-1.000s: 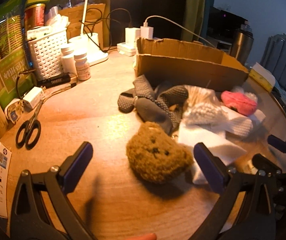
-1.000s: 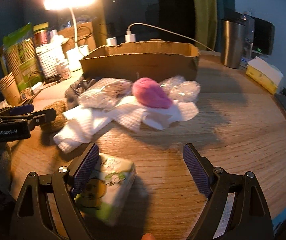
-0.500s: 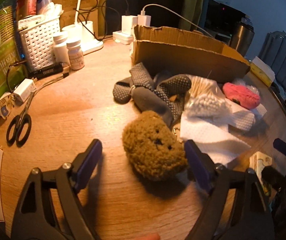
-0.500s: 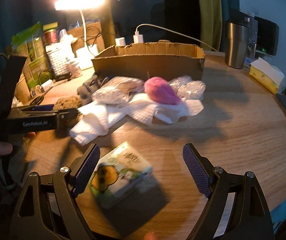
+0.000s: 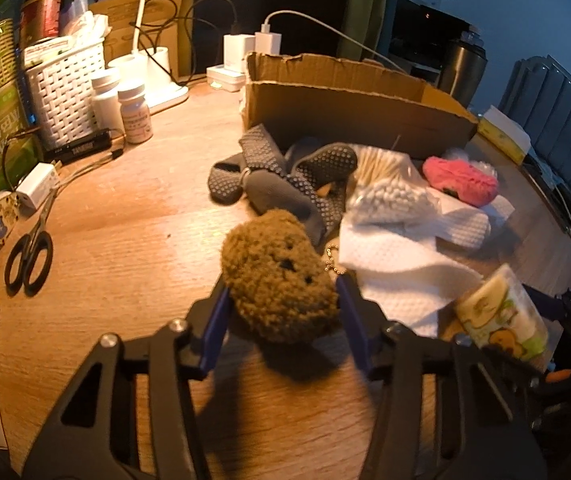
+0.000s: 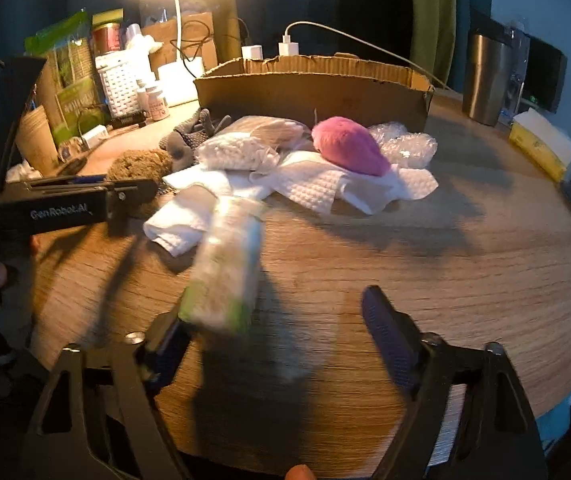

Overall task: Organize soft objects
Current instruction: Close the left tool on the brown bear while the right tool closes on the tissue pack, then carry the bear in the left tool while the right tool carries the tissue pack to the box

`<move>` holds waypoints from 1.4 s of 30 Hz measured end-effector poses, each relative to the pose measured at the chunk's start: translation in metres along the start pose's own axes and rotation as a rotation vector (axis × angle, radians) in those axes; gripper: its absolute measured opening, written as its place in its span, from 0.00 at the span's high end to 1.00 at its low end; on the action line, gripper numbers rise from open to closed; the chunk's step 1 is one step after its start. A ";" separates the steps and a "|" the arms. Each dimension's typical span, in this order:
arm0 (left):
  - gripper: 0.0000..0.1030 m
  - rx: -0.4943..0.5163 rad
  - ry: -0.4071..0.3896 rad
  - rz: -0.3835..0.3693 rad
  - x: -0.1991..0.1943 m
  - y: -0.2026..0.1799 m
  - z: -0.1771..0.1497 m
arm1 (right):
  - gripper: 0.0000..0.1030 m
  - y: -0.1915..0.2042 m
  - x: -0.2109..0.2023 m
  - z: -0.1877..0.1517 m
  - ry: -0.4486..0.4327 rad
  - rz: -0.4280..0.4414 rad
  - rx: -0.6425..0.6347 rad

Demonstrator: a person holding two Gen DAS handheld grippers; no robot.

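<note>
Wooden tabletop (image 5: 125, 220) fills both wrist views under warm lamp light, and we see one cardboard box (image 5: 349, 108) well ahead of both grippers. Between the box and the grippers we count two white cloths (image 6: 313, 188), one grey dotted glove (image 5: 285, 184), one pink plush (image 6: 349, 146) and two bags of cotton swabs (image 5: 389, 196).

A second ago our left gripper (image 5: 281, 308) stood wide apart with the brown plush bear (image 5: 277, 276) lying ahead of it; now its blue pads press both sides of the bear. Our right gripper (image 6: 277, 316) is apart. The tissue pack (image 6: 225, 264), which lay flat by its left finger, now stands blurred and tilted against that finger, clear of the right one.
</note>
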State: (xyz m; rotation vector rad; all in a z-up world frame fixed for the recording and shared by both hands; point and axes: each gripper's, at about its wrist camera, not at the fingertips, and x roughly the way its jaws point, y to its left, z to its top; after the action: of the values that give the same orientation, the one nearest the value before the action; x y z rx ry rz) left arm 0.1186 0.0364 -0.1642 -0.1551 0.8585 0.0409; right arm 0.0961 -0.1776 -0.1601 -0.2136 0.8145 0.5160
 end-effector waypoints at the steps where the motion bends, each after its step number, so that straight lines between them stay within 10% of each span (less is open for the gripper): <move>1: 0.52 0.002 0.000 -0.003 0.000 -0.001 0.000 | 0.34 -0.002 0.000 0.000 -0.004 0.003 0.007; 8: 0.60 0.007 -0.016 -0.018 -0.004 -0.001 0.001 | 0.64 -0.013 -0.002 0.001 -0.019 -0.006 0.037; 42: 0.65 0.032 -0.181 -0.097 -0.065 -0.019 0.026 | 0.70 -0.024 -0.056 0.026 -0.181 -0.021 0.018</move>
State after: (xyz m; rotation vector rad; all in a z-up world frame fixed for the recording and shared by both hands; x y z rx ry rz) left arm 0.0980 0.0229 -0.0962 -0.1599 0.6700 -0.0490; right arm 0.0932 -0.2087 -0.1022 -0.1560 0.6398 0.4999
